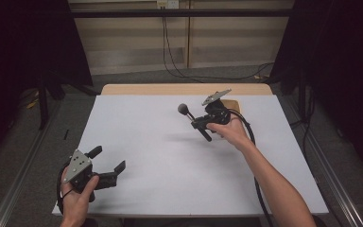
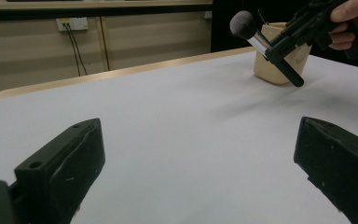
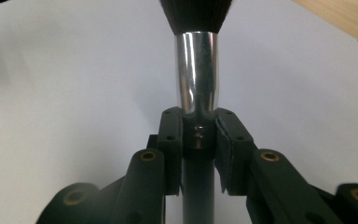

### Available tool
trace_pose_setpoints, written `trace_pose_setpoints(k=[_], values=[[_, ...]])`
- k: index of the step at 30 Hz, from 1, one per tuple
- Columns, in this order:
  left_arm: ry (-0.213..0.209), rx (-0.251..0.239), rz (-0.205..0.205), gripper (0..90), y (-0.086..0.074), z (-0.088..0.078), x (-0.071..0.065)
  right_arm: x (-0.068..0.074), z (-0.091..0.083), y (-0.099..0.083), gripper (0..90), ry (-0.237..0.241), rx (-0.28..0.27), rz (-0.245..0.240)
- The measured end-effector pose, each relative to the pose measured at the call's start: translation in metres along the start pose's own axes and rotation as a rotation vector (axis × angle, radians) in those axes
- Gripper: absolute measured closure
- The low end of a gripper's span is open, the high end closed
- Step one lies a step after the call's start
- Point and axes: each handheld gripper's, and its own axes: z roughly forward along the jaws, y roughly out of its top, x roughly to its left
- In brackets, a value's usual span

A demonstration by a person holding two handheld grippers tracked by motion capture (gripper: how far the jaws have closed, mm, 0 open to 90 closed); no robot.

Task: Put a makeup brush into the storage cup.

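Black-bristled brush clamped at its handle in right gripper, lifted above white table, just beside beige cup.
Broad bare tabletop between; left gripper wide apart, holding nothing, near front edge.

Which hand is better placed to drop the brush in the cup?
Right. The right gripper is already shut on the brush, held above the table right beside the beige cup. The left gripper sits open and empty at the table's near left corner, far from both.
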Motion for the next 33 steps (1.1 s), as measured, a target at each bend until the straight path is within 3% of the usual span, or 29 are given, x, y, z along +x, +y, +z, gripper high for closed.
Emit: trace_pose_setpoints(k=[14, 27, 33], values=[[0.000, 0.002, 0.003, 2.0, 0.000, 0.000, 0.000, 0.002, -0.012, -0.007, 73.6, 0.009, -0.155, 0.033], [-0.003, 0.002, 0.002, 1.9, 0.000, 0.000, 0.000, 0.001, -0.029, -0.009, 73.6, 0.005, -0.343, 0.064], [-0.009, 0.004, 0.002, 1.9, 0.000, 0.000, -0.001, 0.005, -0.034, -0.008, 73.6, -0.003, -0.402, 0.043]])
